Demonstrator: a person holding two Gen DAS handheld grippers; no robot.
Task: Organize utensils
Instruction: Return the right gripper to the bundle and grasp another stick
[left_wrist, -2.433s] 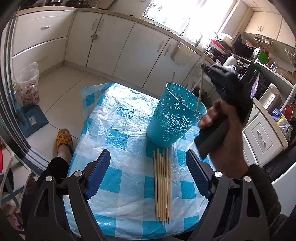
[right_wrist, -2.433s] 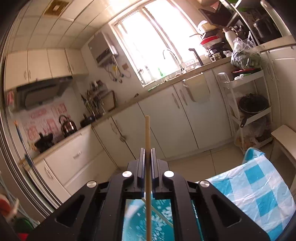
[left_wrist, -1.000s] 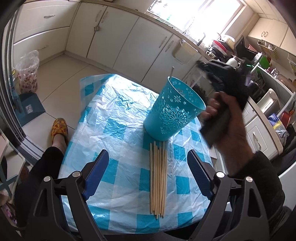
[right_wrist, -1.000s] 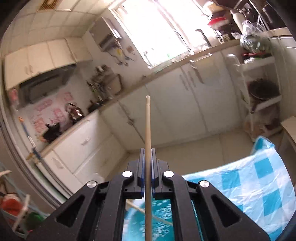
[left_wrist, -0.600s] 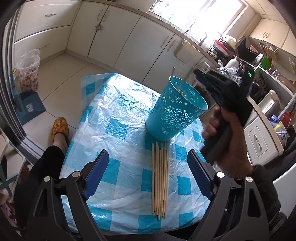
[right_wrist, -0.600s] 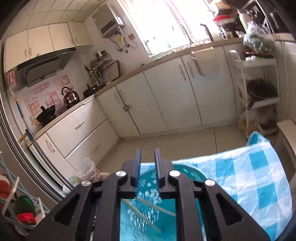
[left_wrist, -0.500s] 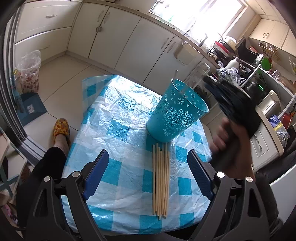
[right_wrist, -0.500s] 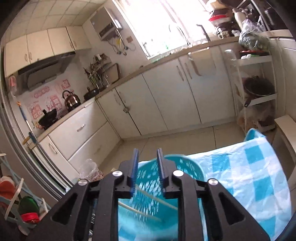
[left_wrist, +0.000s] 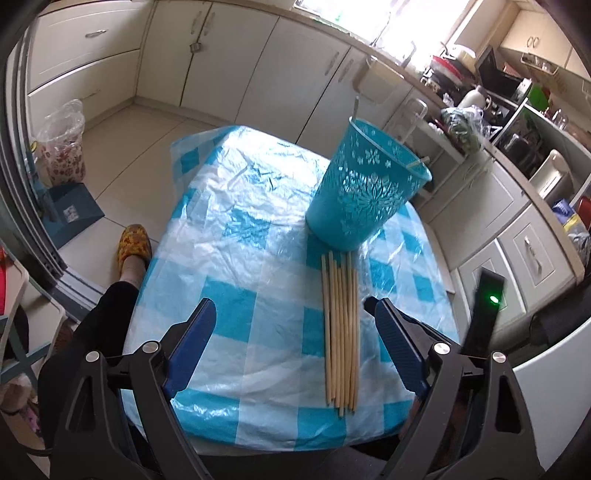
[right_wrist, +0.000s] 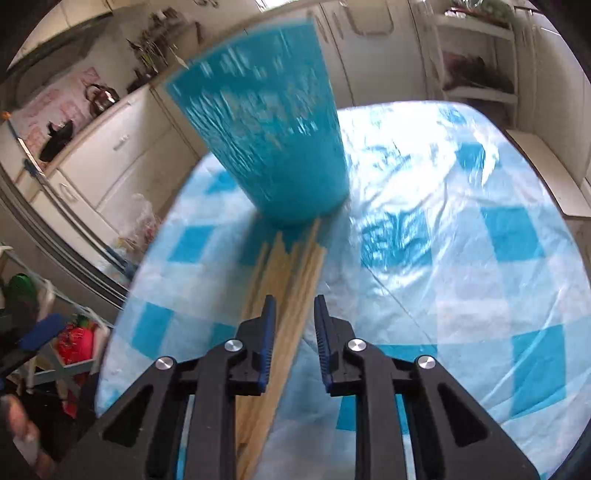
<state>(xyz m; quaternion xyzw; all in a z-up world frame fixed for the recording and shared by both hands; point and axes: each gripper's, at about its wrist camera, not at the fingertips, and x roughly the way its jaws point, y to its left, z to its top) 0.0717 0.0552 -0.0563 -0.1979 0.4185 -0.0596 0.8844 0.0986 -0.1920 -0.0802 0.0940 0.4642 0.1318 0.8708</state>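
A teal cut-out cup (left_wrist: 365, 195) stands on the blue-checked tablecloth (left_wrist: 236, 229), with chopstick ends (left_wrist: 356, 107) sticking out of it. Several wooden chopsticks (left_wrist: 341, 332) lie in a bundle just in front of the cup. My left gripper (left_wrist: 290, 310) hangs open and empty above the near part of the table, the bundle just inside its right finger. In the right wrist view, my right gripper (right_wrist: 294, 301) points down at the chopsticks (right_wrist: 291, 266) below the blurred cup (right_wrist: 266, 129). Its jaws are closing, with the bundle lying beneath the gap and nothing pressed.
A person's leg and patterned slipper (left_wrist: 135, 243) are left of the table. A plastic bag (left_wrist: 61, 147) and a blue box (left_wrist: 70, 214) sit on the floor. White cabinets (left_wrist: 229, 66) line the back, and a cluttered counter (left_wrist: 480, 110) runs along the right.
The right gripper let go of the chopstick it held above the cup, then swung down to the bundle on the table. The left gripper stayed nearly still.
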